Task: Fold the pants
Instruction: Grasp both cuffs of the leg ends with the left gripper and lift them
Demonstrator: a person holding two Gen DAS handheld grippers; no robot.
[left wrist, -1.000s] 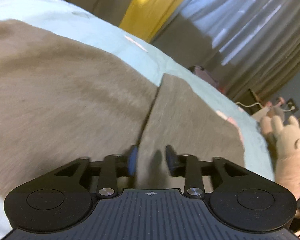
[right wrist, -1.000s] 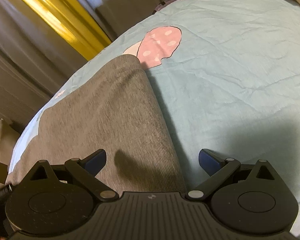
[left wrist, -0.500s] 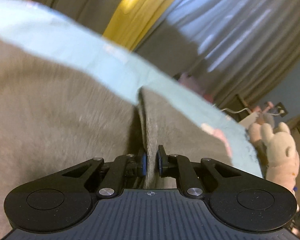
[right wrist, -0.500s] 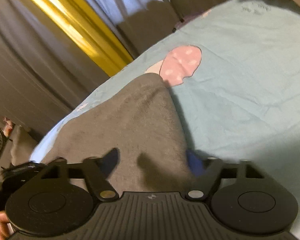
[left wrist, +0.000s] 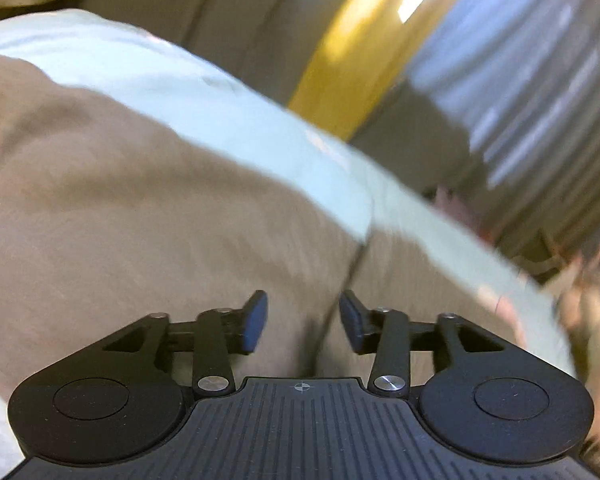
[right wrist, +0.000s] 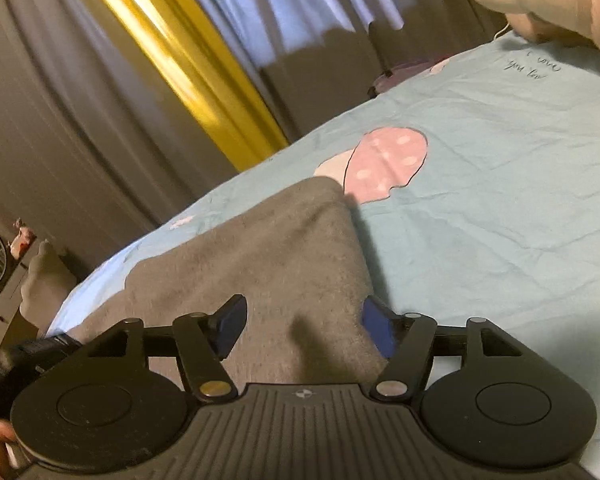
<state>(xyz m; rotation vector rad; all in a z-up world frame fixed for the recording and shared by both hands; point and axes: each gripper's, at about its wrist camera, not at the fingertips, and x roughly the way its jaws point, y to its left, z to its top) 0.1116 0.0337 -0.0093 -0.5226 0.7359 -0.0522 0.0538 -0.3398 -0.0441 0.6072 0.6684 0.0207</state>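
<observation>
Light blue bedsheet (right wrist: 500,184) covers the bed; grey pants (right wrist: 260,256) lie spread on it, reaching from the near edge up to the pink spotted mushroom print (right wrist: 388,160). Curtains (right wrist: 100,80) fill the background, as before.

Left view blurred by motion. Left gripper (left wrist: 303,320): half a second ago its pads were pinched nearly together on a raised ridge of cloth; now the jaws are opening, a moderate gap, pads clear of the pants (left wrist: 140,220). Fold edge runs up between the pads.

Right gripper (right wrist: 302,328): widest a second ago, then narrowed, now the jaws are opening again. The folded edge of the pants lies between the pads; whether the right-hand pad touches it, I cannot tell.
</observation>
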